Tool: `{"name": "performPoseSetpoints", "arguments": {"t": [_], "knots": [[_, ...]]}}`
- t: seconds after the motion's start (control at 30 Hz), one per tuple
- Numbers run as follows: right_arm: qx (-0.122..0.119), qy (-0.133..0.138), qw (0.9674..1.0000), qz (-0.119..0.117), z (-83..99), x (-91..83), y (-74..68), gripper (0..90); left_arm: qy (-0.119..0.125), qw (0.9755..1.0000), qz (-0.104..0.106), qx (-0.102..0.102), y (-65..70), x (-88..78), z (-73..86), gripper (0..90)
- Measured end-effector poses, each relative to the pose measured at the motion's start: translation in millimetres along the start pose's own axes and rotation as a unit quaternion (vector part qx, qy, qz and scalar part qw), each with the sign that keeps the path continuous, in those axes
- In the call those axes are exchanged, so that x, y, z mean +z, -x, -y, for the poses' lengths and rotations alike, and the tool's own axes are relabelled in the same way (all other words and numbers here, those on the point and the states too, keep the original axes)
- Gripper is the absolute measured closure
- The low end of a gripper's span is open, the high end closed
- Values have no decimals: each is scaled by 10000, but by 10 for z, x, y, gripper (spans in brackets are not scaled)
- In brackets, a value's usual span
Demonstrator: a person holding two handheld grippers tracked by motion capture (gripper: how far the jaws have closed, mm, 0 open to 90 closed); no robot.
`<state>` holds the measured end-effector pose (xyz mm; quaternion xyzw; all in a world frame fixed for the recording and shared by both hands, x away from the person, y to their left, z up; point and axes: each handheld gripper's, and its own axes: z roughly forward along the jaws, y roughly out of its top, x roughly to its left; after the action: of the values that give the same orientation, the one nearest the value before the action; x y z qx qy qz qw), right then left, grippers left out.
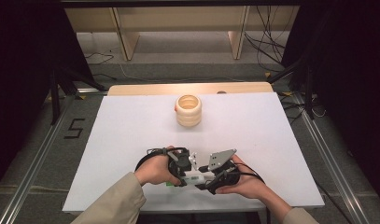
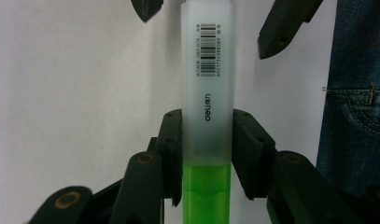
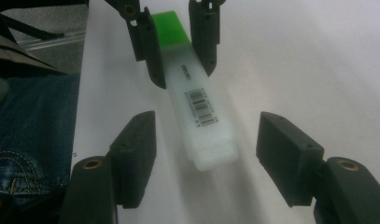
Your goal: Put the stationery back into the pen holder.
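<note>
The highlighter point(image 2: 207, 116) is held off the bench point(image 1: 131, 121) near its front edge, between the person's two hands. The left tongs point(image 2: 207, 140) are clamped on it at the seam where the frosted white cap meets the green barrel, one pad flat on each side. The right tongs point(image 3: 206, 154) face it from the cap end — their pads stand apart on either side of the cap tip without touching it, so they grip nothing yet, though the gap is narrow enough to suggest a grasp is being set up.

It looks like a light, stiff plastic pen with smooth faces — likely a little slippery under hard pads, so a square hold on its flat sides should serve better than one on the rounded edges. The cap is probably a snap fit, so it may resist a pull and then come free suddenly. The best place for the right tongs seems to be the cap's outer part, around the barcode, well clear of the left pads. A cream ribbed holder point(image 1: 188, 110) stands toward the bench's far edge.
</note>
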<state>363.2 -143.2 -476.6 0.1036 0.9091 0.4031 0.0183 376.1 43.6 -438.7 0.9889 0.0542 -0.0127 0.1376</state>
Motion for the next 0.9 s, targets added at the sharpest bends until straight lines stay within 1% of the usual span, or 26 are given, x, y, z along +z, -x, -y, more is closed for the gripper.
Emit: {"name": "performPoseSetpoints", "arguments": {"t": [0.1, 0.17, 0.23, 0.3, 0.37, 0.5, 0.57, 0.63, 0.67, 0.73, 0.8, 0.87, 0.9], "knots": [[-65, -45, 10000, -42, -8, 23, 0, 417, 16, 10000, -7, 28, -2, -7, -4, 662], [-106, -19, 9999, -42, -14, 36, 0, 439, 37, 10000, 0, 30, 2, -10, -8, 662], [-113, -57, 9999, -84, -18, 42, -6, 460, 57, 10000, 7, 46, 8, -10, -14, 662], [-176, -41, 9998, -81, -19, 51, -1, 478, 82, 9999, 12, 73, 12, -12, -19, 662], [-169, -87, 9997, -123, -17, 53, -5, 496, 102, 9999, 12, 84, 18, -13, -25, 662], [-216, -40, 9997, -133, -18, 51, -10, 568, 96, 9998, 12, 170, 23, -22, -29, 662], [-236, -65, 9996, -147, -18, 42, -6, 597, 148, 9997, 26, 180, 32, -18, -28, 662], [-262, -69, 9995, -189, -16, 37, -1, 605, 162, 9997, 15, 201, 38, -20, -27, 662], [-264, -84, 9994, -201, -17, 33, -3, 610, 127, 9996, 28, 266, 37, -24, -28, 661], [-346, -92, 9990, -253, -20, 29, -4, 627, 156, 9994, 35, 310, 45, -24, -27, 659], [-381, -159, 9986, -332, -25, 19, -17, 652, 209, 9993, -3, 312, 40, -31, -22, 643], [-430, -172, 9986, -269, -36, 9, -29, 658, 334, 9991, -27, 276, 31, -50, -9, 633], [-454, -160, 9986, -217, -43, -1, -28, 659, 348, 9990, -32, 295, 24, -65, -5, 628]]}}
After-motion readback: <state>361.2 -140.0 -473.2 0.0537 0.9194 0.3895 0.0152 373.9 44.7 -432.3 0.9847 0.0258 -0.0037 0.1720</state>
